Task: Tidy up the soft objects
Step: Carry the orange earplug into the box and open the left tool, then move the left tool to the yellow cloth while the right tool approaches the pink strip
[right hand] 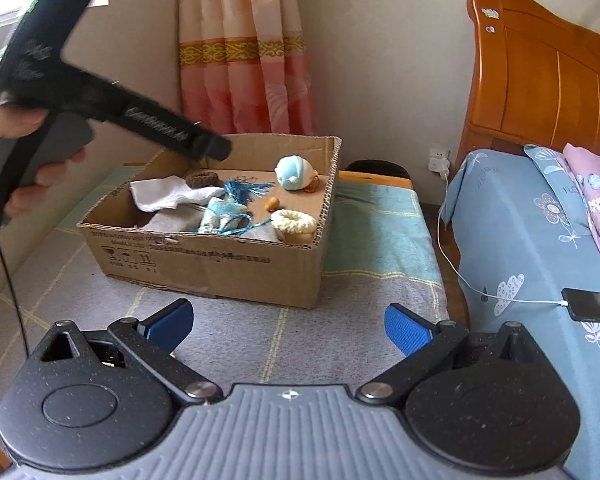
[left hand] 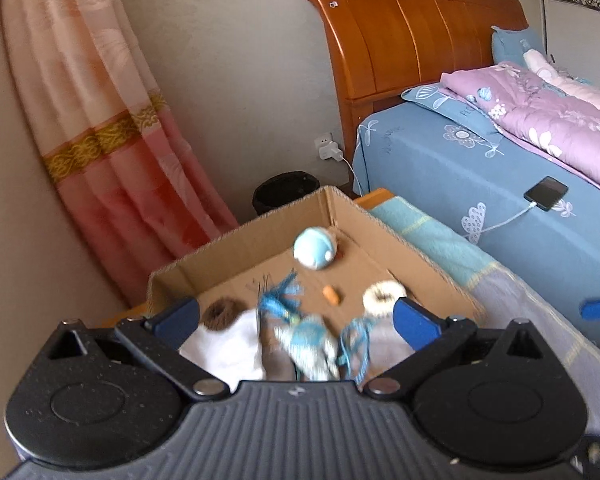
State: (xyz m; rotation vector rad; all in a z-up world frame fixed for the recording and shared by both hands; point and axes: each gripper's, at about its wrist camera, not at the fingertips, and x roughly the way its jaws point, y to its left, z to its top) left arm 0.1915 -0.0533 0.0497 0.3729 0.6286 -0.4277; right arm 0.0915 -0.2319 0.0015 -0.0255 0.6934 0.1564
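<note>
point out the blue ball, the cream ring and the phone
blue ball [right hand: 293,173], right wrist view, middle of its blue side
cream ring [right hand: 293,221], right wrist view, on its woolly front rim
phone [right hand: 588,305], right wrist view, centre of the dark screen

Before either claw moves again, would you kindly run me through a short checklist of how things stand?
1. Left claw open and empty: ok.
2. Right claw open and empty, above the grey checked blanket: ok.
3. Open brown cardboard box upright on the blanket: ok.
4. Round blue-and-white plush ball, cream knitted ring, brown knitted ring, white cloth and blue tasselled bundle inside the box: ok.
5. Soft items remaining outside the box: cannot tell.
</note>
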